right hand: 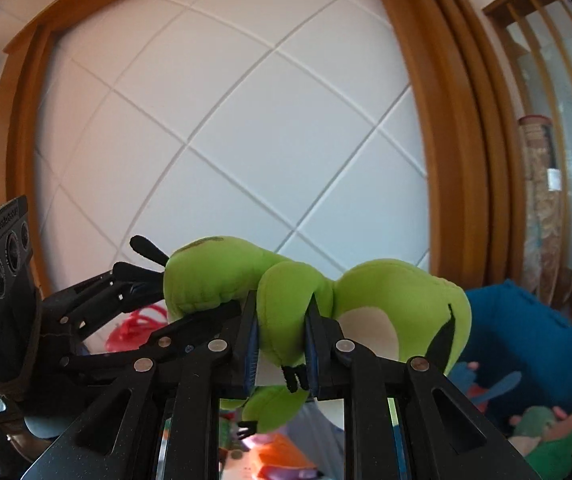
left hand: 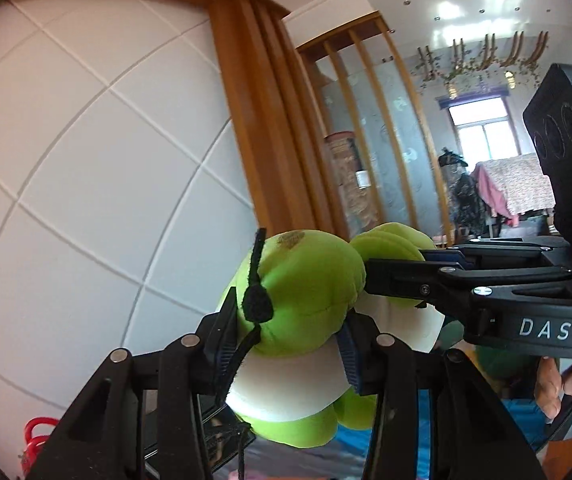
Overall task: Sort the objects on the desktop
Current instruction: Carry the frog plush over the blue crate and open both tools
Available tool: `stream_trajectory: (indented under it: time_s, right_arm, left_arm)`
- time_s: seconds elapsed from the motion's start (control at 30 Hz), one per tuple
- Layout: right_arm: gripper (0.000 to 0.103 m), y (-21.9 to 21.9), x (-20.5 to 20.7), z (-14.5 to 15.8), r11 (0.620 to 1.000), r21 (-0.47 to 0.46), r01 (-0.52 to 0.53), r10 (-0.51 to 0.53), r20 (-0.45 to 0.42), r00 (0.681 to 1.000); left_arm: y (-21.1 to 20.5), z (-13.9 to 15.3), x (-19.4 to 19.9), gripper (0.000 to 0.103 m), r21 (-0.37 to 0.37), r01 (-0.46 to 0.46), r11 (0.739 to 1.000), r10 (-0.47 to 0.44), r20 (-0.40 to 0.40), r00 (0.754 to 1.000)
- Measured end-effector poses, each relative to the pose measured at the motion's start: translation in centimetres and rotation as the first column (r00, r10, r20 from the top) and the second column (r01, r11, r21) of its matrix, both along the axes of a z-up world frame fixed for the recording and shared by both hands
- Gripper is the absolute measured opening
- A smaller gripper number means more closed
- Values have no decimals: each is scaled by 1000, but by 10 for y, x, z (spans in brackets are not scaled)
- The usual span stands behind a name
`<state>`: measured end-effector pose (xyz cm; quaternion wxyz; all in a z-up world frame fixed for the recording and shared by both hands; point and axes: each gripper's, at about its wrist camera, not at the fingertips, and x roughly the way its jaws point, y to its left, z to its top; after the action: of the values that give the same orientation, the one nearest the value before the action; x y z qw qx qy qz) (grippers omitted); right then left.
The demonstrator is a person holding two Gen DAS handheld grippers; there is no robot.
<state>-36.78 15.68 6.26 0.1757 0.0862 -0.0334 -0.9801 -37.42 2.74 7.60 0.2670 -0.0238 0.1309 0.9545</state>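
In front of the white tiled wall [left hand: 86, 160], a green-and-white plush toy [left hand: 306, 300] hung between both tongs. The left tongs [left hand: 286, 340] clamped its head. The right tongs [right hand: 282, 344] pinched a narrow fold.

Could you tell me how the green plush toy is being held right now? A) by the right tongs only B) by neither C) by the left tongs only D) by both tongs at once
D: the left tongs and the right tongs each pinch a segment of the green plush toy.
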Motion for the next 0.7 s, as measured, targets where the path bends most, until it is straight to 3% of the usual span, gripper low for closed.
stream_trajectory:
  time_s: [0.13,0.23,0.3,0.37,0.4,0.43,0.53,0.7]
  right_arm:
    - [19,62,12,10,993,-19,118,-118,1,993]
    - [20,101,7,9,980,-27,196,-195,19,981]
    - [27,121,-3,9,963,-16,269,-268,44,962]
    - [46,143,-4,11,934,4,358,-358,29,933]
    - [75,156,-2,12,912,20,410,-410,18,912]
    - [92,166,1,11,895,27,445,-445,9,895]
    - [92,188,14,3,904,-7,428,-428,19,904]
    - [92,189,21,-8,915,-13,404,-403,30,915]
  left_arm:
    - [60,9,-8,46,16,103,995,-103,30,994]
    - [95,14,-20,56,28,107,994,-109,53,993]
    - [125,12,-36,72,2,61,998,-61,74,995]
    - [140,15,-30,81,-7,-10,1000,11,85,996]
    - [144,15,-31,82,-7,-43,999,43,90,995]
    - [146,15,-34,82,-4,-68,998,69,99,993]
    - [145,6,-36,83,2,-124,992,123,115,986]
    - [136,-10,-23,83,-12,-187,982,186,146,972]
